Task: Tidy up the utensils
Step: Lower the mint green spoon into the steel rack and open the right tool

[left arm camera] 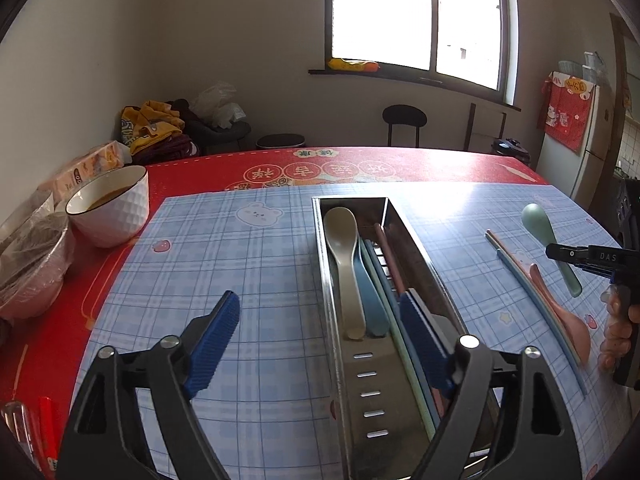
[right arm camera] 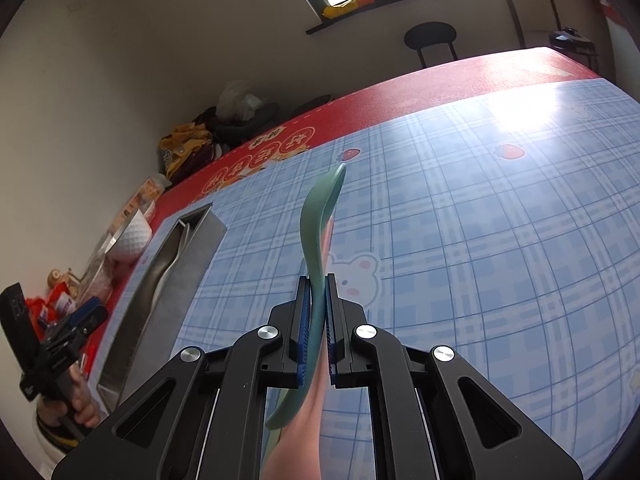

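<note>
A steel utensil tray (left arm camera: 416, 256) lies lengthwise on the blue checked mat (left arm camera: 248, 264). In it are a beige spoon (left arm camera: 344, 256), a blue spoon (left arm camera: 370, 292), a pink chopstick (left arm camera: 386, 252) and a pale green chopstick (left arm camera: 408, 360). My left gripper (left arm camera: 320, 308) stands open over the tray's near end with nothing between its pads. My right gripper (right arm camera: 319, 284) is shut on the handle of a green spoon (right arm camera: 320, 216), which is turned on edge. To the right of the tray, a pink spoon (left arm camera: 560, 312) and a blue chopstick (left arm camera: 520, 276) lie on the mat.
A white bowl (left arm camera: 116, 208) of brown liquid, a film-covered bowl (left arm camera: 32, 256) and a tissue box (left arm camera: 88, 166) crowd the table's left edge. A red lighter (left arm camera: 48, 424) lies at the near left. A person's hand (left arm camera: 616, 332) holds the right gripper's handle.
</note>
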`<state>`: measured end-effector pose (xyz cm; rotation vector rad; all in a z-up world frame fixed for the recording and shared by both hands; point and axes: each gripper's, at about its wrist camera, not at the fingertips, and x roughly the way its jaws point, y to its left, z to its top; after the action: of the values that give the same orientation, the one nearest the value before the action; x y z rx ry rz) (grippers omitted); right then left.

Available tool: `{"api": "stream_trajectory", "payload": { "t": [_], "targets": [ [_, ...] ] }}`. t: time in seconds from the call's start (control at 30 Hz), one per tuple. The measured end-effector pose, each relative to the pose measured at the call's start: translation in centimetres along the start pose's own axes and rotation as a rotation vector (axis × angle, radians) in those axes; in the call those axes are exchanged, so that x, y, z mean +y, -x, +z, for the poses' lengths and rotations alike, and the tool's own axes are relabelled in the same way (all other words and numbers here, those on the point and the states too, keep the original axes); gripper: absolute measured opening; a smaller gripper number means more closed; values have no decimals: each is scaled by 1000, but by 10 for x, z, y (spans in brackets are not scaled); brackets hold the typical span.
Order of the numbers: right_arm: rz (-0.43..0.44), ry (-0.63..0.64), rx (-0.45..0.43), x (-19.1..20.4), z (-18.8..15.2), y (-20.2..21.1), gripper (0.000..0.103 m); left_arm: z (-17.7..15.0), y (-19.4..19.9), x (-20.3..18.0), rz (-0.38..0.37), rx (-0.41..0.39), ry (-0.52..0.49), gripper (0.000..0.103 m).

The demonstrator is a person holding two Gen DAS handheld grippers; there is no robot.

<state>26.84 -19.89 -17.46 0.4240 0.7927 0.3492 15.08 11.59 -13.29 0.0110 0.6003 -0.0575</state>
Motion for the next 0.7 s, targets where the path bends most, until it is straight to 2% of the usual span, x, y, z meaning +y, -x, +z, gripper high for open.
{"api": "stream_trajectory", "payload": {
  "t": [0.07, 0.17, 0.23, 0.47, 0.6, 0.7],
  "targets": [
    [-32, -7, 6, 0, -2, 1, 7, -2, 2, 7, -9, -13, 27, 97],
    [-102, 12, 32, 11, -1, -2, 7, -3, 3, 15, 8, 0, 64, 97],
    [-111, 42, 45, 27, 3, -4, 7, -3, 6, 19, 22, -8, 79, 97],
    [-76, 219, 64, 129, 25, -25, 7, -5, 4, 44, 125, -4, 175, 97],
    [-28, 309, 136, 195, 22, -53, 7, -7, 5, 61, 146, -2, 244, 97],
    [-45, 346, 202, 225, 18, -83, 7, -8, 4, 70, 157, 1, 284, 97]
  ]
}}
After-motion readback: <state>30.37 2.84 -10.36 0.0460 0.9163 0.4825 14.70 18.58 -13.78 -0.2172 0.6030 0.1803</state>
